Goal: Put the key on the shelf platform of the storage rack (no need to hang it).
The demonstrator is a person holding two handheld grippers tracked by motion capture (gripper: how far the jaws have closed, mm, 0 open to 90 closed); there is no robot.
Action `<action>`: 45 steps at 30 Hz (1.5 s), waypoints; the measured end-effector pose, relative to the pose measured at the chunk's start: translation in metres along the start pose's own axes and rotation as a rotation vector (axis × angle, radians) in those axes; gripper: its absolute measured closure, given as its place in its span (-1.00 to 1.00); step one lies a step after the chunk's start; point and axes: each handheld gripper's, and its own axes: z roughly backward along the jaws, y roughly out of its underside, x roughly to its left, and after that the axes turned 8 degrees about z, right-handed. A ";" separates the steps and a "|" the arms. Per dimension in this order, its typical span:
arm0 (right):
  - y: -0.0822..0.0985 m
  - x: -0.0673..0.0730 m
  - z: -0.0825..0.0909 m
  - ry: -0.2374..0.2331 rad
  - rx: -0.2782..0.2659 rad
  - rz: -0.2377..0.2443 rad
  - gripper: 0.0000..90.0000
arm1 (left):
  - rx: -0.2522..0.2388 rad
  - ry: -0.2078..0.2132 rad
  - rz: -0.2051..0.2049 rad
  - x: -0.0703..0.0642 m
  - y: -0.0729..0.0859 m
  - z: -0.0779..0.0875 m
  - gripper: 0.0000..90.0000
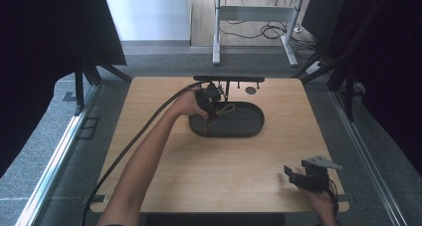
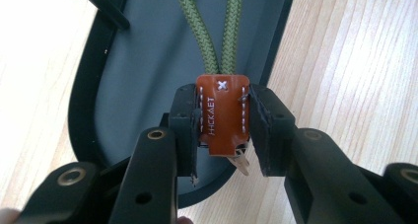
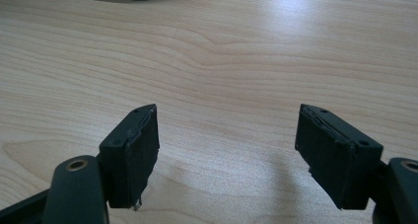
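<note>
A light wooden table is lying under both grippers, its grain running across the right gripper view. On it, toward the far side, a dark oval tray is sitting; its grey floor and raised black rim are spreading out beyond the left gripper's jaws, and a sliver of that rim is showing at the top edge of the right gripper view, well ahead of those jaws.

The person's left forearm is reaching forward to the tray's left end, the left gripper pointing down over it with its cable trailing back toward the near left corner. The right gripper is resting near the table's near right corner, well apart from the tray, a hand behind it.

The left gripper is clamping a small brown leather tab, its two pads pressing the tab's stitched sides. The tab is hanging over the tray's near end. Two strands of olive braided cord are running from the tab's top away from the jaws, along the tray floor. A pale bit is poking out beneath the tab; what it is cannot be told.

The right gripper is standing wide apart, bare tabletop between its pads.
</note>
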 end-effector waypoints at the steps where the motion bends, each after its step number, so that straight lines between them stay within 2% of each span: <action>1: 0.000 0.000 0.000 0.000 0.000 0.000 -0.45 | 0.001 0.000 0.000 0.000 0.000 -0.001 0.47; 10: 0.000 0.000 -0.001 0.001 0.002 -0.003 -0.45 | 0.018 -0.011 -0.002 -0.001 0.000 -0.008 0.45; 17: 0.001 -0.001 0.000 0.003 -0.001 0.002 -0.45 | 0.006 -0.007 0.006 -0.002 0.001 -0.007 0.42; 27: 0.000 -0.001 0.000 0.003 -0.001 0.003 -0.45 | -0.035 0.004 -0.004 -0.006 0.007 0.008 0.35; 37: -0.001 0.001 -0.001 0.000 0.001 0.006 -0.45 | -0.088 0.022 -0.022 -0.018 0.014 0.027 0.19; 45: -0.001 0.002 -0.002 -0.001 0.001 0.009 -0.45 | -0.108 0.032 -0.027 -0.025 0.022 0.040 0.12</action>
